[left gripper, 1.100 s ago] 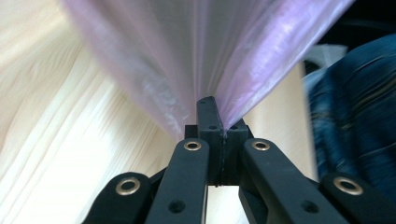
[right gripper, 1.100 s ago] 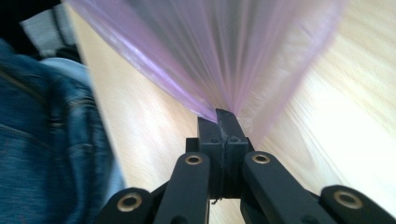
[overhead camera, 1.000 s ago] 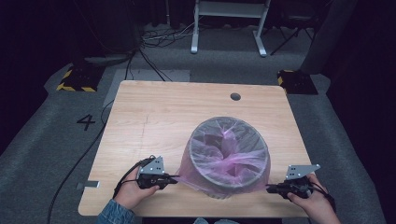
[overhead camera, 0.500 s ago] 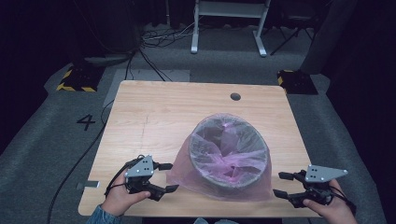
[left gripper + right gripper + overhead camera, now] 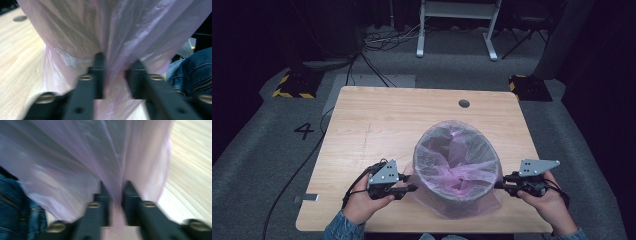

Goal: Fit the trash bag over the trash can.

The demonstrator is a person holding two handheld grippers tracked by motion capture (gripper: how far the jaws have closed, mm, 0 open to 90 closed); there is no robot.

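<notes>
Two grippers flank a mesh bin (image 5: 457, 167) lined with a pink plastic bag (image 5: 472, 202) in the lower middle of the high view, standing on the wooden bench (image 5: 377, 125). At the bin's lower left the left gripper (image 5: 412, 188) reaches the bag's skirt; at its right the right gripper (image 5: 499, 185) meets the film near the rim.

Seen in the left gripper view, the left gripper (image 5: 115, 72) has just been closing its jaws, and a fold of the bag (image 5: 140, 30) runs up between them, pinched. Bench wood (image 5: 17, 62) fills the left of the frame.

Seen in the right gripper view, the right gripper (image 5: 116, 192) has clenched its jaws on a thin pleat of the bag (image 5: 82, 152), having just been closing. Bench wood (image 5: 190, 170) lies at the right edge.
</notes>
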